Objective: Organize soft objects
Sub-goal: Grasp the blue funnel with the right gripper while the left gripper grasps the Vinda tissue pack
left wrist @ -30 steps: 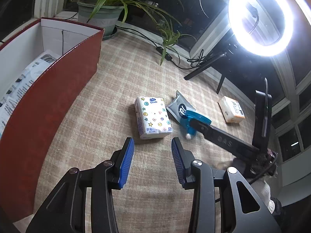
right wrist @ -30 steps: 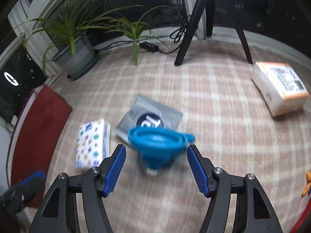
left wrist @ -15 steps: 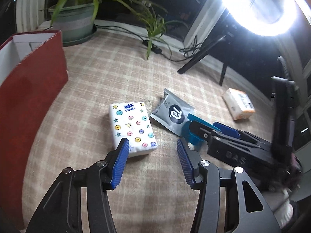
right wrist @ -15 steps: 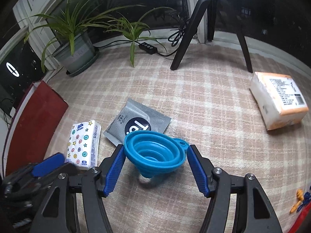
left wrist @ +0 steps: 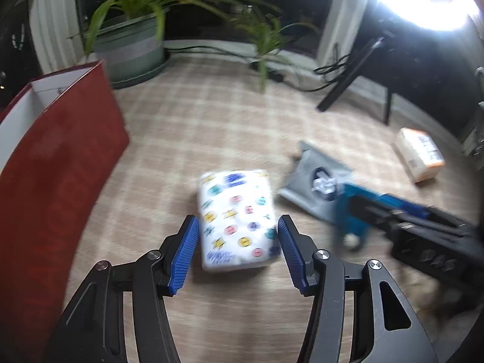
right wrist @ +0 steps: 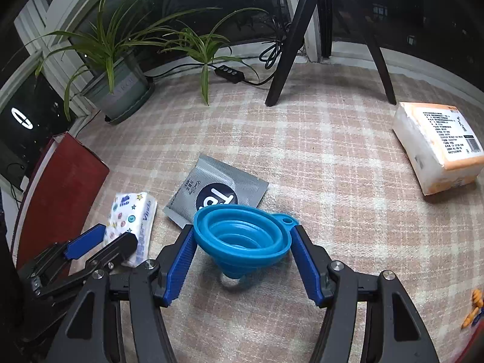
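Tissue pack [left wrist: 237,220] flat on checked carpet [left wrist: 211,121], between opening jaws of left gripper [left wrist: 237,252], pads not touching. Right gripper [right wrist: 242,264] clamped on blue funnel [right wrist: 242,236], funnel clear of carpet.

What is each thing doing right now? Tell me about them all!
Left gripper: jaws opening, either side of the tissue pack, not squeezing.
Tissue pack: lying flat on the rug.
Right gripper: shut on the funnel.
Funnel: stretched out, spout down.
Grey pouch: flat, partly behind the funnel.
Orange pack: lying alone.
Red box: open on top.
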Demonstrator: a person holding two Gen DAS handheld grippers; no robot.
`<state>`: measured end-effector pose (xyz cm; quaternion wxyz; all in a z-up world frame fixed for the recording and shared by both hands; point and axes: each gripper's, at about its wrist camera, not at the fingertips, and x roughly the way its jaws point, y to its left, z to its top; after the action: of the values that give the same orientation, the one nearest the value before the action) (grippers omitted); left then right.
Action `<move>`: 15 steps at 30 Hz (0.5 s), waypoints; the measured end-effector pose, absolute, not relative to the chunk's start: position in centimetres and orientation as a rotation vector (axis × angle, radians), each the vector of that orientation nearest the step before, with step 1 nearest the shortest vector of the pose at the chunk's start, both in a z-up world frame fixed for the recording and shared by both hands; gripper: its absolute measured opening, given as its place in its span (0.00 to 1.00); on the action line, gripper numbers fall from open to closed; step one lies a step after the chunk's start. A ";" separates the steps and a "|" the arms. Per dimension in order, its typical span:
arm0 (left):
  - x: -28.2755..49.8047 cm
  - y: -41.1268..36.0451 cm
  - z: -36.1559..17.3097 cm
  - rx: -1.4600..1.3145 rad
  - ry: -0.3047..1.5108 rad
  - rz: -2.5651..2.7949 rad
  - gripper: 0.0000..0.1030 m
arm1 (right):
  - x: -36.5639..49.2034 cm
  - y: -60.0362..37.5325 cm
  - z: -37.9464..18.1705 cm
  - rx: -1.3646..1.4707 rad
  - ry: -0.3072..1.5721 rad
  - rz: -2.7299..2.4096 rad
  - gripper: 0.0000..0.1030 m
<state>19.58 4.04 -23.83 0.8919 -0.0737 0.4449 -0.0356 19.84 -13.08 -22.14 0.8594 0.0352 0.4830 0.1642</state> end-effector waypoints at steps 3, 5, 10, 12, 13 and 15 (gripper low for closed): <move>20.0 5.2 -24.3 -0.194 0.929 -0.061 0.60 | 19.7 -12.9 -22.0 0.069 1.013 0.344 0.58; 20.3 5.4 -24.3 -0.184 0.919 -0.051 0.60 | 19.5 -12.5 -21.9 0.046 1.006 0.342 0.58; 21.3 5.8 -24.5 -0.201 0.930 -0.075 0.59 | 19.1 -12.2 -22.0 0.006 0.988 0.339 0.58; 21.3 5.8 -24.9 -0.206 0.938 -0.081 0.59 | 19.1 -12.3 -22.2 0.014 0.994 0.348 0.58; 21.3 5.7 -25.1 -0.198 0.941 -0.081 0.59 | 19.1 -12.3 -22.3 0.013 0.996 0.351 0.58; 21.1 5.6 -25.3 -0.186 0.935 -0.083 0.59 | 19.1 -12.3 -22.6 0.000 0.997 0.345 0.58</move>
<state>21.09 5.59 -25.28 0.8876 -0.0896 0.4500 -0.0397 19.10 -12.26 -22.59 0.8641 -0.0001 0.4756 0.1646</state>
